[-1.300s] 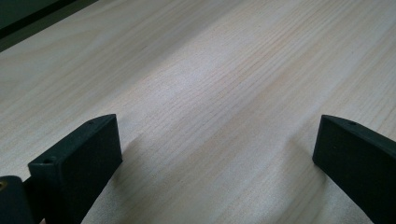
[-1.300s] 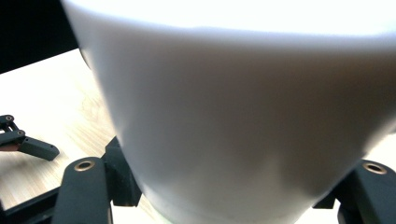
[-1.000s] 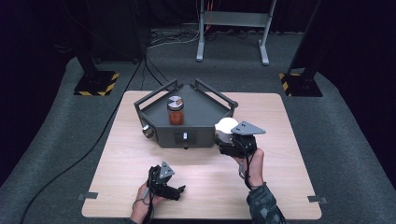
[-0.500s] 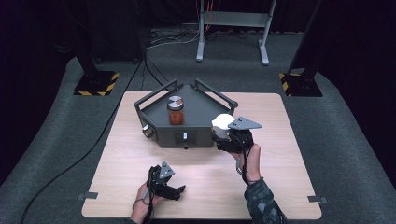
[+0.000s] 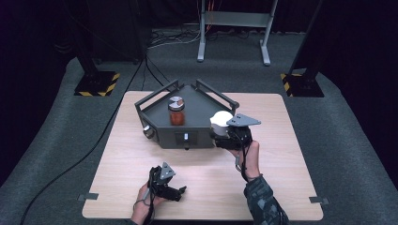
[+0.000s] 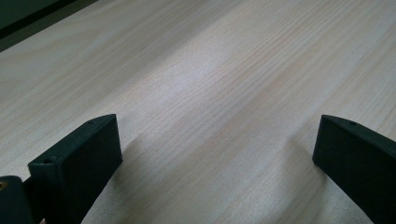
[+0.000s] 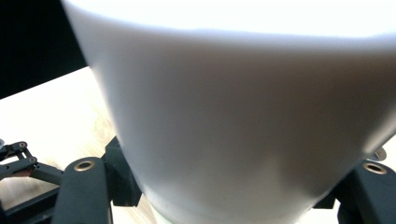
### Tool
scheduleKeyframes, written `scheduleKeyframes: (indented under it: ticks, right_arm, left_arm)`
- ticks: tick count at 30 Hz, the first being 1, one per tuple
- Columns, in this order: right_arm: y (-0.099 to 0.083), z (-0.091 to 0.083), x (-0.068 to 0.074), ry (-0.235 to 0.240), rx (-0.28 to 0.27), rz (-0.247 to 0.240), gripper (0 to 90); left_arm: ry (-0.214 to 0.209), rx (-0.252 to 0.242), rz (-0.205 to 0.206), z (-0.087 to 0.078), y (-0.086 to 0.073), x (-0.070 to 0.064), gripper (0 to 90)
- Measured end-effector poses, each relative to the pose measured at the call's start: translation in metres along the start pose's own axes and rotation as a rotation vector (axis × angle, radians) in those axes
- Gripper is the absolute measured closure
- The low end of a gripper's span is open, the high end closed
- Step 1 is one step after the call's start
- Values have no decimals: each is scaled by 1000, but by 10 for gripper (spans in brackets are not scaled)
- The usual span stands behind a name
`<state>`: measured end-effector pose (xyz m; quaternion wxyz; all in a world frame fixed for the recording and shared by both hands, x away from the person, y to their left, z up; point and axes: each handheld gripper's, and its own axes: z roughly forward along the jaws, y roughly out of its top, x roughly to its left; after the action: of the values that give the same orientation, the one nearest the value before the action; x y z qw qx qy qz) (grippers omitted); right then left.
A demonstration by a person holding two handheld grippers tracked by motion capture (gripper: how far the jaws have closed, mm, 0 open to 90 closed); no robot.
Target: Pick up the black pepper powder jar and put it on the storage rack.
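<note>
Beside tray point(image 5: 202, 136) edge: cup point(image 5: 220, 118) (gripped)

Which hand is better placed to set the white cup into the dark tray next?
Right. The right gripper already holds the white cup at the dark tray's near right corner. The left gripper rests open and empty on the table, farther away.

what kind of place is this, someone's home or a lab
Probably a lab or recording studio, not a home: a lone wooden table on grey carpet, black curtains all round, hazard-striped stand bases, and a metal frame with cables behind.
</note>
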<state>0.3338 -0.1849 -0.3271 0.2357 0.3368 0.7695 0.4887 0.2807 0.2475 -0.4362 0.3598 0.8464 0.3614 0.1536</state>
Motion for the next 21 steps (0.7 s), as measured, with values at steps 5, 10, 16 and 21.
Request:
scheduleKeyframes:
  ticks: [5,10,16,21]
  right_arm:
    - [5,2,0,5,-1,-9,300]
    - [9,4,-1,10,-3,-11,300]
    - [13,4,-2,12,-9,-10,300]
    - [17,5,-4,15,-14,-10,300]
  left_arm:
    - [0,0,0,0,0,0,8]
    - [0,0,0,0,0,0,8]
    - [0,0,0,0,0,0,8]
    - [0,0,0,0,0,0,8]
